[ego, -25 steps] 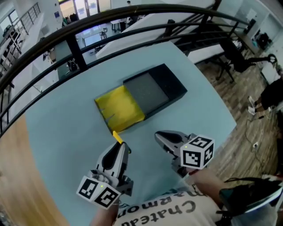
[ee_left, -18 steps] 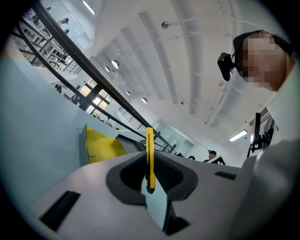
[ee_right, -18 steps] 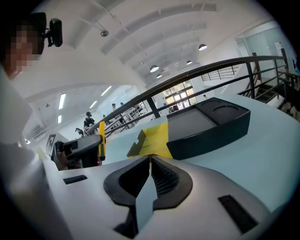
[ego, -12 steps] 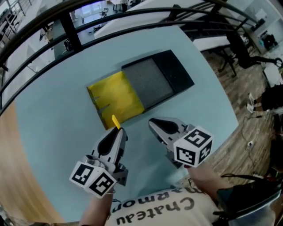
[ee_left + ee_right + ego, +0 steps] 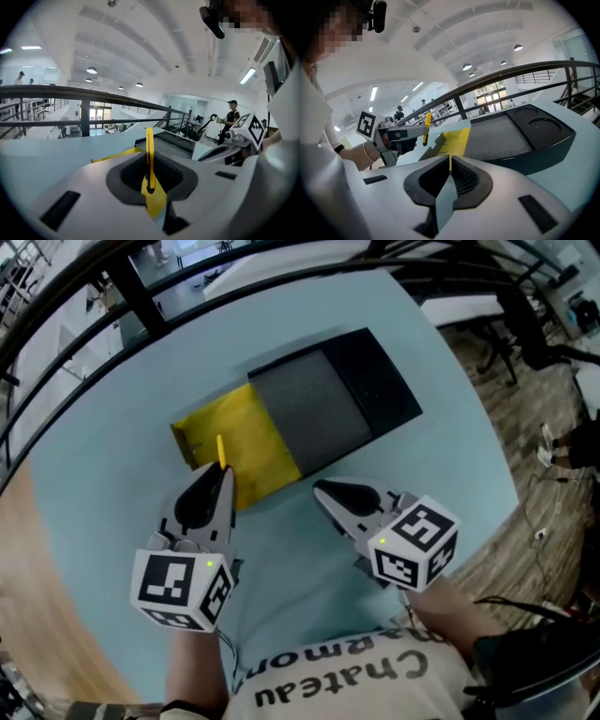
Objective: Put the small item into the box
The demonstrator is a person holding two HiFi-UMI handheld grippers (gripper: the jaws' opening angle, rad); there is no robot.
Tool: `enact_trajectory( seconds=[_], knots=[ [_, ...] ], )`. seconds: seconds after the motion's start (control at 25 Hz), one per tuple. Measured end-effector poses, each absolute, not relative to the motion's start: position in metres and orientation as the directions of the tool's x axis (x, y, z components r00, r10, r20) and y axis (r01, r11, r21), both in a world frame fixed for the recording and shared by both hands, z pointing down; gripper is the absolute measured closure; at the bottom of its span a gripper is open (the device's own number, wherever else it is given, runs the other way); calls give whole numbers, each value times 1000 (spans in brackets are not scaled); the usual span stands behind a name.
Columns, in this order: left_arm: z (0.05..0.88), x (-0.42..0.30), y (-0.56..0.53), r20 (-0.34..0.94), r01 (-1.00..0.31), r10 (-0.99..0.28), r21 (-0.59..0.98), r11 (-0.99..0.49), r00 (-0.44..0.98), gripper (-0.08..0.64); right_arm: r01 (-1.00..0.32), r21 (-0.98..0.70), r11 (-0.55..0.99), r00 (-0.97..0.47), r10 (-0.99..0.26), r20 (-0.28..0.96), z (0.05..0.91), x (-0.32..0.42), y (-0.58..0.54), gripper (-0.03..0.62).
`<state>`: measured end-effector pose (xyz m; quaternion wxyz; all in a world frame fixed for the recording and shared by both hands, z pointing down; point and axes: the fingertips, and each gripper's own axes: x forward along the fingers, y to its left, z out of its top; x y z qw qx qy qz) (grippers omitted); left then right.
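Above the surface [image 5: 112,484], head view: left gripper [image 5: 222,476] holds a yellow stick [image 5: 221,451], seen against the yellow flap [image 5: 248,423] of the dark box [image 5: 375,381]; right gripper [image 5: 324,489] just beside.
Left gripper view: jaws clenched on the upright stick.
Right gripper view: jaws pressed together, nothing between; box ahead.

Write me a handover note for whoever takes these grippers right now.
Left gripper: jaws shut on the thin yellow item, held up by the yellow flap.
Right gripper: jaws shut, empty, over the table near the box.
Black box: open, grey insert bare.
Done: item picked up.
Left: set it in the box and release.
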<state>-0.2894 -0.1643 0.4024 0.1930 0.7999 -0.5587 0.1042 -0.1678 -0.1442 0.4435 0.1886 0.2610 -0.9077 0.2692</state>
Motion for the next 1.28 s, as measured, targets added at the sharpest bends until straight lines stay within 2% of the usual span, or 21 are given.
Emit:
enact_trajectory(
  seconds=[0.16,0.28,0.48,0.68,0.92,1.28],
  knots=[
    [408,-287,-187,451,-942,-831,80,-326,326,517,-580,-399,710,-791,-373,485,438,-157,-153,554],
    [428,-286,-197,558,-913,-787,-122,-389,261,517,-579,-405,708,-794,-376,478,438,-152,-160,554],
    [474,-279,-204,706,-735,-693,-392,-554,146,515,-580,-441,685,-799,-374,470,447,-146,-167,554],
    [504,-274,-210,775,-558,-630,-500,-662,53,515,-578,-444,684,-800,-370,472,451,-139,-170,554],
    [529,-272,-212,827,-490,-562,-488,-722,5,515,-584,-461,668,-799,-373,472,457,-131,-169,554],
    [542,-270,-214,865,-491,-502,-432,-756,11,514,-563,-478,673,-815,-357,457,462,-129,-167,554]
  ],
)
